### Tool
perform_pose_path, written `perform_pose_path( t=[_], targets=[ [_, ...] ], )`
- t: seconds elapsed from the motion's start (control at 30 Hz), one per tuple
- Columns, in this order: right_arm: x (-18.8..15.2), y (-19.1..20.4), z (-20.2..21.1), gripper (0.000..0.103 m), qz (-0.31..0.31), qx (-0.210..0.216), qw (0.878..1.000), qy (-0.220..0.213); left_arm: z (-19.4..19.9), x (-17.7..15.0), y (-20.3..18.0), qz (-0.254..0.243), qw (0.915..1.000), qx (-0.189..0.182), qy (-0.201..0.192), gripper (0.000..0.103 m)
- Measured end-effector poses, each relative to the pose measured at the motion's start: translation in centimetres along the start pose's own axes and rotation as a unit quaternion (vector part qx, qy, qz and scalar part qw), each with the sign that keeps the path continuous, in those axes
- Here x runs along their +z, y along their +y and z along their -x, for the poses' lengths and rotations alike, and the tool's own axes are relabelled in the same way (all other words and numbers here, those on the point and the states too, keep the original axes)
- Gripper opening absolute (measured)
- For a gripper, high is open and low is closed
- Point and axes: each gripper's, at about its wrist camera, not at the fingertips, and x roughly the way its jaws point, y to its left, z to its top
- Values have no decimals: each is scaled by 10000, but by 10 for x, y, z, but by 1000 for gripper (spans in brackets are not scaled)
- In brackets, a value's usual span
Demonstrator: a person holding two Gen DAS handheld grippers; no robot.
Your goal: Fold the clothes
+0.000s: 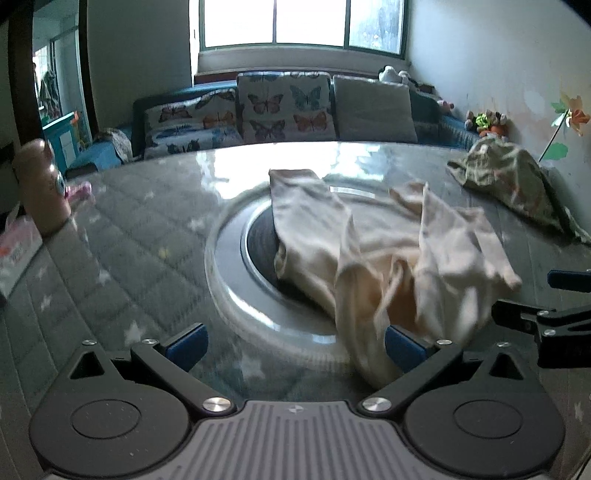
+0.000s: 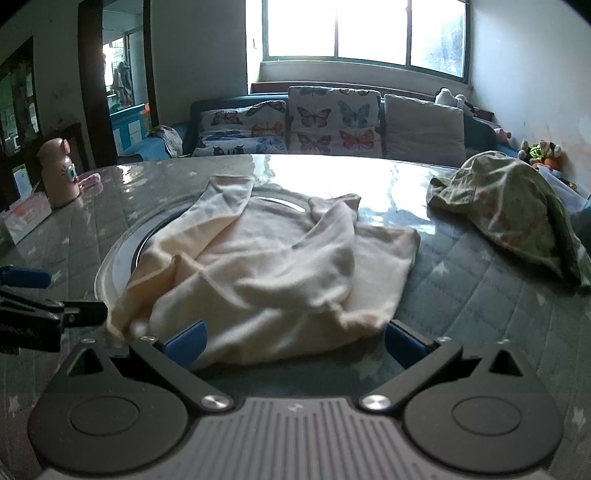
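Nearest, the left gripper (image 1: pixel 293 345) hovers low over the table (image 1: pixel 122 236) with its blue-padded fingers (image 1: pixel 186 345) spread wide apart; a hanging fold of the cream garment (image 1: pixel 369 251) drapes in front of the right-hand pad, blurred, and whether it touches that pad cannot be told. Beside it, the right gripper (image 2: pixel 293 343) is likewise spread wide, its pads flanking the near hem of the cream garment (image 2: pixel 266 266) without closing on it. Each gripper appears at the edge of the other's view: the right gripper (image 1: pixel 554 321) at the right margin of the left wrist view, the left gripper (image 2: pixel 40 299) at the left margin of the right wrist view, just beside the garment's near-left corner.

Centrally, the garment lies crumpled on the glossy, star-patterned table, partly covering a round inset ring (image 1: pixel 229 273). Two narrow limbs of the garment point away toward the far edge.

Farther right, a green cloth (image 2: pixel 513 210) sits heaped, well apart from the cream one. At far left stand a pink bottle (image 2: pixel 59 173) and a white box (image 2: pixel 26 218).

Beyond the table, a sofa carries butterfly cushions (image 2: pixel 332 122) and a grey cushion (image 2: pixel 424 125), with a bright window (image 2: pixel 364 27) above.
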Motion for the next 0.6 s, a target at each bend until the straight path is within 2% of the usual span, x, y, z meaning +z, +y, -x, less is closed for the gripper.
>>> perform_pose_path(
  t=[0.2,0.37,0.47,0.6],
  targets=[
    [34,-15,-22,103,-30,-108,9999,-8,-14,31,0,-85,9998,22,-205,103],
    [54,-31,-57,102,-100,-346,9992,177,-41,51,-2,-70,9999,-7,-139,102],
    [61,-41,-73,100,-203,-405,9987,240,-58,61,-6,-166,9998,-51,-74,96],
    [70,-51,-97,92,-398,-363,9980,329,-81,69,-15,-309,9994,-142,50,85]
  ],
)
